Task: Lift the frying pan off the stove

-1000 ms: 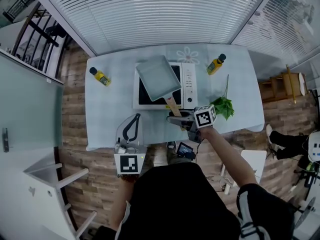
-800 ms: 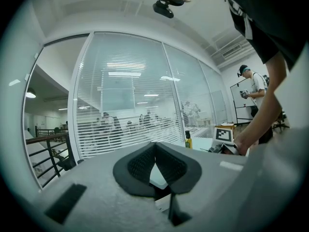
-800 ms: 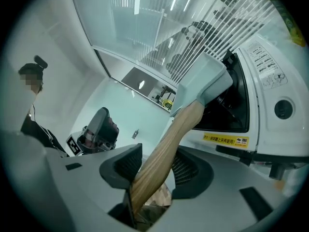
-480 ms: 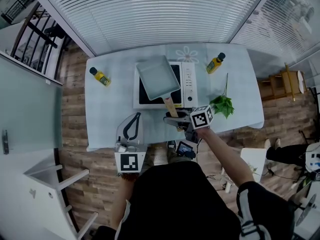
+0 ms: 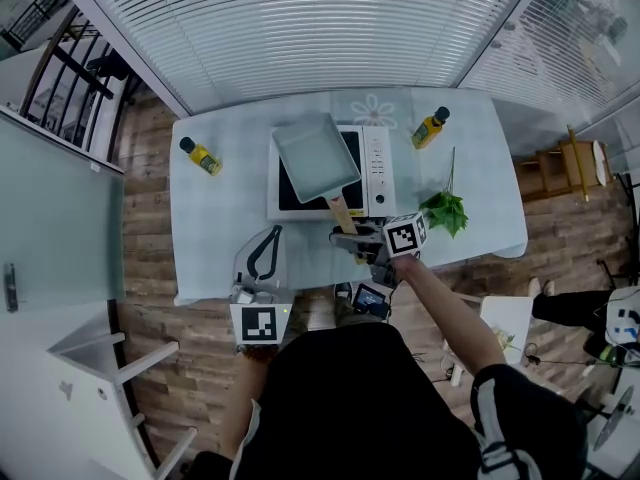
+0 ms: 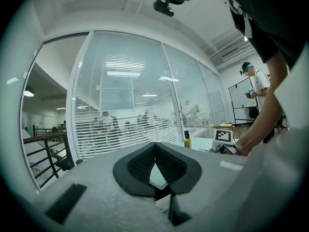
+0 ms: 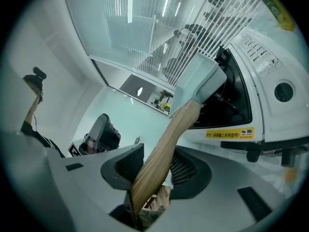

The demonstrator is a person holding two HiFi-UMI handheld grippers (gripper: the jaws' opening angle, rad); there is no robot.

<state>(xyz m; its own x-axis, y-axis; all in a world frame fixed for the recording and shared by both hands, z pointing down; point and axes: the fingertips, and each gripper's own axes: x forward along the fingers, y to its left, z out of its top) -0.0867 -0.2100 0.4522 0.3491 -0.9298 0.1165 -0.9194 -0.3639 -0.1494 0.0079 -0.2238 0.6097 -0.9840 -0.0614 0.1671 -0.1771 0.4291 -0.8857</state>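
A grey rectangular frying pan (image 5: 315,155) sits on the white stove (image 5: 375,168) at mid-table, its wooden handle (image 5: 342,211) pointing toward me. My right gripper (image 5: 350,240) is at the handle's near end. In the right gripper view the handle (image 7: 169,139) runs between both pads of that gripper (image 7: 154,166). The jaws have just been closing, and the pads now touch the wood on either side. The pan (image 7: 195,79) rests over the stove (image 7: 260,95). My left gripper (image 5: 272,236) lies by the table's near edge, its pads (image 6: 166,166) meeting at the tips around nothing.
Two yellow bottles (image 5: 201,154) (image 5: 432,128) stand at the table's far left and far right. Leafy greens (image 5: 445,213) lie right of the stove. A glass wall with blinds runs behind the table. Another person (image 6: 253,86) stands far right in the left gripper view.
The right gripper's jaws have drawn in around the wooden handle. The pan, the stove and the left gripper have stayed where they were.
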